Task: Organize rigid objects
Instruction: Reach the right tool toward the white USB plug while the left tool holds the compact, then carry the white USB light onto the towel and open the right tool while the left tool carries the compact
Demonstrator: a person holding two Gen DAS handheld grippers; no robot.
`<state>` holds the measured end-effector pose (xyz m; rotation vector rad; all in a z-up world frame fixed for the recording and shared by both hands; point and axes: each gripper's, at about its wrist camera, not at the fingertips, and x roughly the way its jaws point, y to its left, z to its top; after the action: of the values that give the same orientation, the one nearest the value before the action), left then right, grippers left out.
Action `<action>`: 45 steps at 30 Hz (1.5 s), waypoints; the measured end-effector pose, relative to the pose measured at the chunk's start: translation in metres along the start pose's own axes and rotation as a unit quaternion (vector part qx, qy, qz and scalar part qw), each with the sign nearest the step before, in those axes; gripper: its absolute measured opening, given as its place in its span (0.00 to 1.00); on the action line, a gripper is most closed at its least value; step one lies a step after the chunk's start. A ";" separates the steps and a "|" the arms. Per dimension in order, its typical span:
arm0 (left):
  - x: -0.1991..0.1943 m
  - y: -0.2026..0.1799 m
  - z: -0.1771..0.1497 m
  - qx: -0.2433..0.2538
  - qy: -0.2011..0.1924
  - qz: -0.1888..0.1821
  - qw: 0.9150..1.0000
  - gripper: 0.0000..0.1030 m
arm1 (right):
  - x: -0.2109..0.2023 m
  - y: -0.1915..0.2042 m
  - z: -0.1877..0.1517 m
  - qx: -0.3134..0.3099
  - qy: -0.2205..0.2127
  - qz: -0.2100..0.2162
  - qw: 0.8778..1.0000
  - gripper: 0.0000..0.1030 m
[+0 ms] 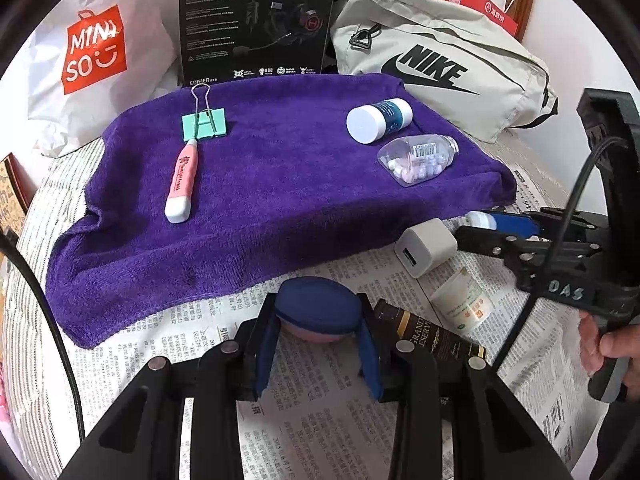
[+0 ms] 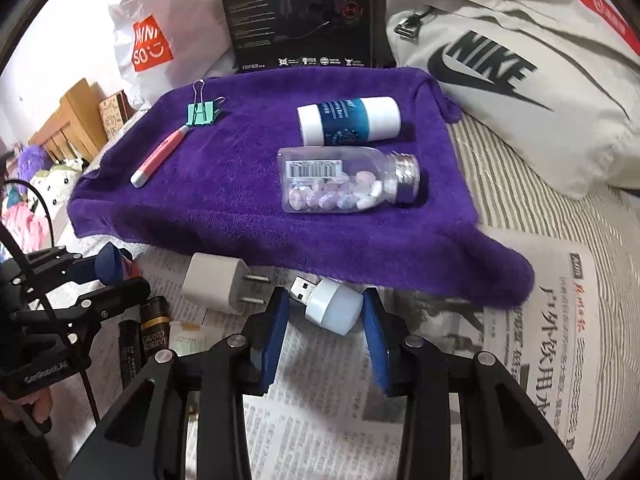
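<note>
A purple towel (image 1: 260, 200) (image 2: 248, 208) holds a green binder clip (image 1: 204, 123) (image 2: 202, 114), a pink pen-like tool (image 1: 182, 182) (image 2: 158, 158), a blue-and-white bottle (image 1: 378, 119) (image 2: 348, 120) and a clear pill bottle (image 1: 418, 158) (image 2: 348, 184). My left gripper (image 1: 318, 344) has its fingers on both sides of a blue-and-pink round object (image 1: 318, 312) on the newspaper. My right gripper (image 2: 326, 332) has its fingers around a white USB light (image 2: 330, 304), touching or nearly so. A white charger (image 1: 424, 250) (image 2: 218, 282) lies between them.
A dark box labelled Grand Reserve (image 1: 428, 334) (image 2: 154, 336) and a small white jar (image 1: 464, 300) lie on the newspaper (image 1: 320, 420). A Miniso bag (image 1: 96, 52), a black Edifier box (image 1: 256, 20) and a Nike bag (image 1: 440, 68) stand behind the towel.
</note>
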<state>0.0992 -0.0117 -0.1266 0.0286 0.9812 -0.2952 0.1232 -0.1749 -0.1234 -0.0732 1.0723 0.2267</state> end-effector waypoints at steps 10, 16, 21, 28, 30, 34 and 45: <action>-0.004 0.006 -0.002 -0.008 -0.005 -0.011 1.000 0.34 | -0.007 -0.009 -0.006 0.010 0.004 0.006 1.000 0.36; -0.009 0.019 -0.004 -0.032 -0.007 -0.025 0.999 0.34 | -0.016 -0.009 -0.006 0.002 0.002 0.013 1.000 0.36; -0.015 0.027 -0.004 -0.045 -0.006 -0.026 0.999 0.34 | -0.021 -0.002 -0.004 -0.013 0.000 0.019 1.000 0.36; -0.034 0.033 0.006 -0.049 -0.022 -0.023 0.998 0.34 | -0.034 0.007 0.008 -0.026 -0.011 0.041 0.999 0.36; -0.038 0.035 0.010 -0.051 -0.026 -0.021 0.998 0.34 | -0.037 0.008 0.014 -0.029 -0.015 0.043 0.999 0.36; -0.043 0.041 0.022 -0.052 -0.032 -0.016 0.998 0.34 | -0.038 0.008 0.033 -0.032 -0.023 0.050 0.998 0.36; -0.027 0.067 0.060 -0.052 -0.033 -0.005 0.998 0.34 | -0.010 0.014 0.085 -0.037 -0.022 0.058 0.997 0.36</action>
<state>0.1519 0.0492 -0.0781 -0.0808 0.9307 -0.2519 0.1887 -0.1483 -0.0737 -0.0716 1.0255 0.3722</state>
